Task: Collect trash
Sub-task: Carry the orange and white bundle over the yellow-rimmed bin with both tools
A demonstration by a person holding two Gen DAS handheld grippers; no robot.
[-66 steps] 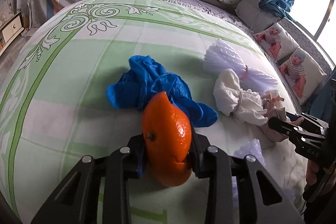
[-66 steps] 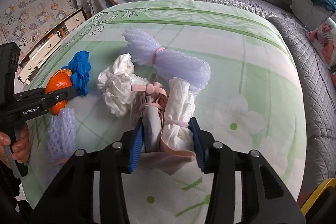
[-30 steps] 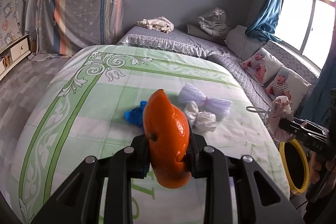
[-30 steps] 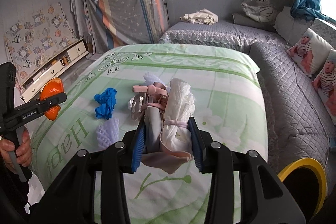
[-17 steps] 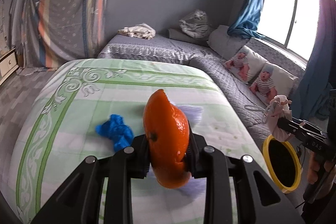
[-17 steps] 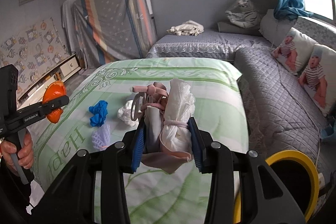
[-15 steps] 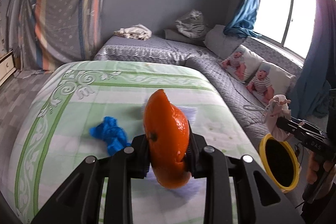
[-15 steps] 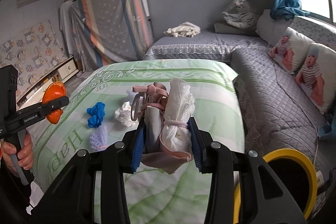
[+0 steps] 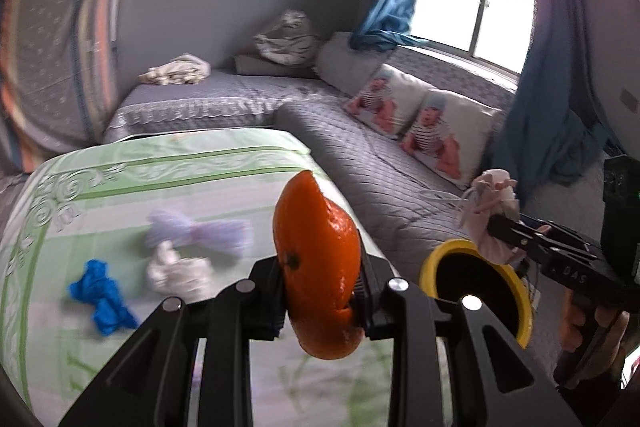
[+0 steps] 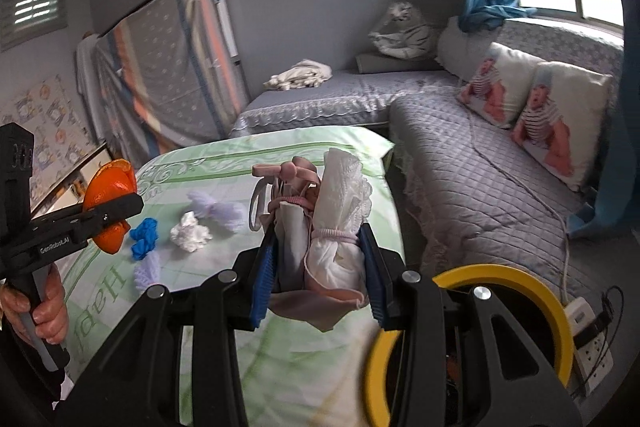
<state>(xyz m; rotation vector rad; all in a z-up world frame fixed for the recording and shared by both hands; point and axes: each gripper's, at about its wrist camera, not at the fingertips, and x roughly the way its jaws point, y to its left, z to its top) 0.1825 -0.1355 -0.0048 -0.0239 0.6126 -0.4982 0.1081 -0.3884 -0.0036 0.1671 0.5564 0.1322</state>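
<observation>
The orange peel point(image 9: 318, 267) is clamped in the left tongs point(image 9: 320, 301), the tied tissue bundle point(image 10: 320, 227) in the right tongs point(image 10: 320, 287), both near the yellow-rimmed bin point(image 10: 520, 287). Each should be centred over the opening before being released.

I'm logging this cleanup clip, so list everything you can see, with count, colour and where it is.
orange peel: one, orange, in left hand-held gripper
tissue bundle: one, white and pink, in right hand-held gripper
bin: one, yellow rim, floor beside the bed
glove: one, blue, on the sheet
tissue: one, white, on the sheet
foam nets: two, pale lilac, on the sheet
sheet: one, green
pillows: two, baby prints, grey couch
power strip: one, white, floor
left hand-held gripper: black, shut
right hand-held gripper: black, blue pads, shut
</observation>
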